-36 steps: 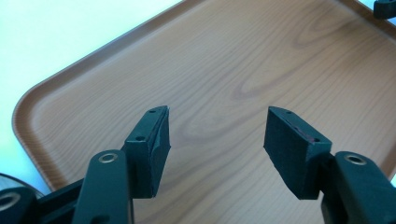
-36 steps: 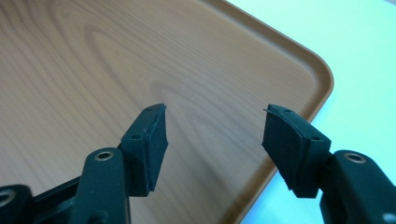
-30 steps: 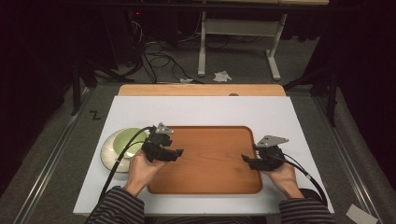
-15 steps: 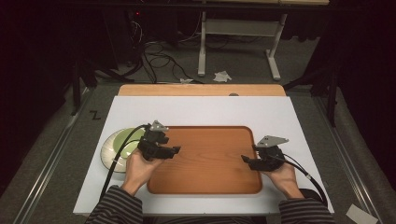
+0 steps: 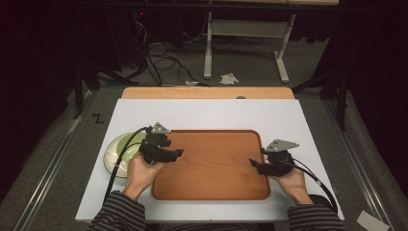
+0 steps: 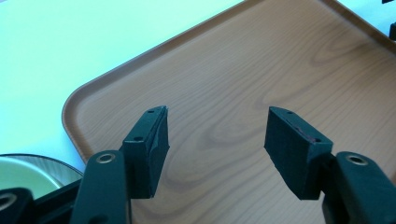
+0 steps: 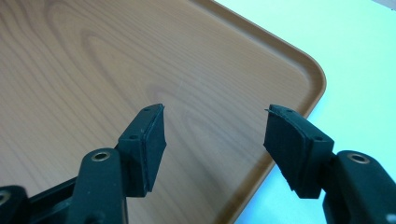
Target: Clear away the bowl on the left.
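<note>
Both grippers hover with jaws spread wide and empty: the wooden tray (image 6: 243, 88) lies beneath and ahead of the left gripper (image 6: 215, 140) and right gripper (image 7: 215, 140), a green plate (image 5: 120, 147) behind the left jaws.

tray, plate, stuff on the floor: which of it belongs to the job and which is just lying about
In the job: tray, left gripper and right gripper open over it, plate beside the tray.

Lying about: crumpled paper, cables, stand on the floor.

High view down from above; both gripper views close over the shared wooden tray (image 5: 211, 163).
</note>
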`<move>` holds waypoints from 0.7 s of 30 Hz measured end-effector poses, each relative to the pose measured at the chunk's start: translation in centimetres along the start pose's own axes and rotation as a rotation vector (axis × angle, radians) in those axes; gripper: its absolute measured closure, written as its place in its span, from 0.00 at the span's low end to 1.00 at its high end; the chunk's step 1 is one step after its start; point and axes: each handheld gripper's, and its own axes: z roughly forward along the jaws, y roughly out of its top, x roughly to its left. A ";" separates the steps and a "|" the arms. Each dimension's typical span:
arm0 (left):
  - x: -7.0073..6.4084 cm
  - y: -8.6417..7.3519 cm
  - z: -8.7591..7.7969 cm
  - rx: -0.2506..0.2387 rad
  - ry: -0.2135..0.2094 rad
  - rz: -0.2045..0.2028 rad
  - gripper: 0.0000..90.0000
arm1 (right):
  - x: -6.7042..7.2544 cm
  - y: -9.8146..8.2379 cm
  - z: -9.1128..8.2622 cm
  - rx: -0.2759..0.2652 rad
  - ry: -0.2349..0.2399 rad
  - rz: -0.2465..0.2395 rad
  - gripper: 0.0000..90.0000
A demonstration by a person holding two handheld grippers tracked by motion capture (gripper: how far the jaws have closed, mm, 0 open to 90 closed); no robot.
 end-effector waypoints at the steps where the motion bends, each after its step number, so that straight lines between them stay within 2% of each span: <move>1: 0.0 0.0 0.0 0.000 0.000 0.000 0.44 | 0.0 0.0 0.0 0.000 0.000 0.000 0.44; 5: 0.1 0.0 -0.6 -0.046 0.024 -0.004 0.45 | -0.2 0.0 0.0 0.008 -0.016 0.034 0.43; 12: 0.3 0.1 -0.7 -0.040 0.030 -0.008 0.45 | -0.3 0.0 -0.1 0.014 -0.016 0.043 0.43; 17: 0.9 0.0 -0.9 -0.030 0.050 -0.032 0.45 | -0.3 0.0 -0.1 0.015 -0.014 0.055 0.44; 21: 1.3 0.0 -1.0 -0.022 0.062 -0.036 0.45 | -0.3 0.0 0.1 0.020 -0.003 0.047 0.44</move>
